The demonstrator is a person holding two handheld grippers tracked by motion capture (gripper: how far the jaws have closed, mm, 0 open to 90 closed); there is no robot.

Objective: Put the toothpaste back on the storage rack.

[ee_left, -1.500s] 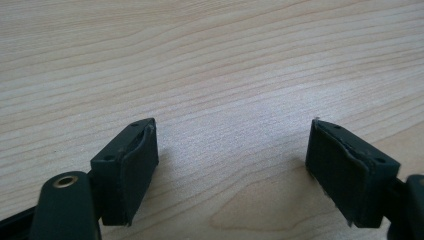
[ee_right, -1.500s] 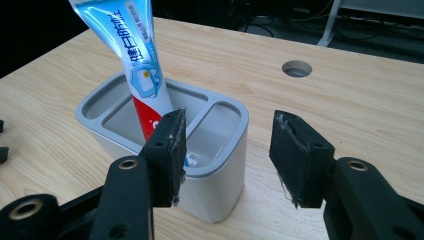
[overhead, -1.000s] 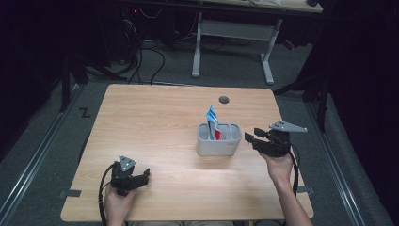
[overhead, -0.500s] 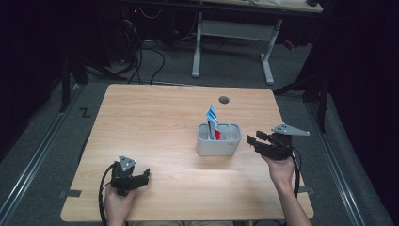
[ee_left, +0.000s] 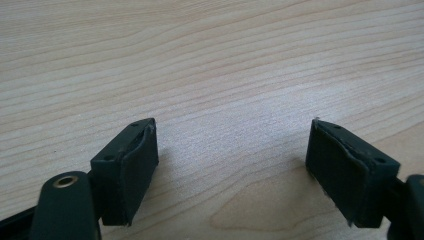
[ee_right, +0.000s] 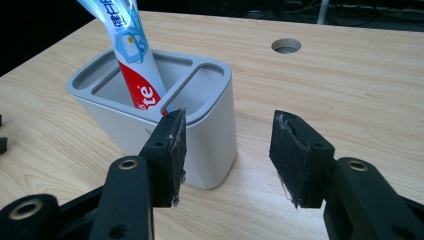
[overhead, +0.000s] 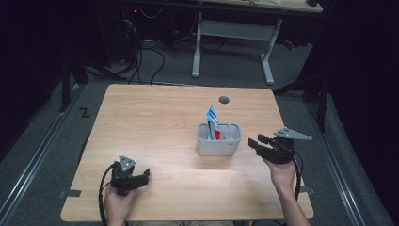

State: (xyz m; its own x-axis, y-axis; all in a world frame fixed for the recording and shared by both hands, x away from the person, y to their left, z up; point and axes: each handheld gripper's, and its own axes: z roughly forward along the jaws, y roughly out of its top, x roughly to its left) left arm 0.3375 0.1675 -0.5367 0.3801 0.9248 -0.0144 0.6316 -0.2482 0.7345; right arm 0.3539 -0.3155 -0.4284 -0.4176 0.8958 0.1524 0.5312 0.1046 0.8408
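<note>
Red-and-white toothpaste tube (ee_right: 131,55), lettering ending "te", perhaps Colgate, stands in your grey holder (ee_right: 200,145); both right gripper (ee_right: 227,150) and left gripper (ee_left: 232,170) jaws spread, empty.

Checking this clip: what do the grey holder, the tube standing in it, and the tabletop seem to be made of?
Grey holder: probably moulded plastic, matte, with smooth rounded corners and even colour. Tube: likely soft laminated plastic, glossy, printed in blue, white and red, with highlights on its surface. Tabletop: light wood or wood-look laminate, satin finish; grain lines show, but the pictures cannot settle which.
</note>
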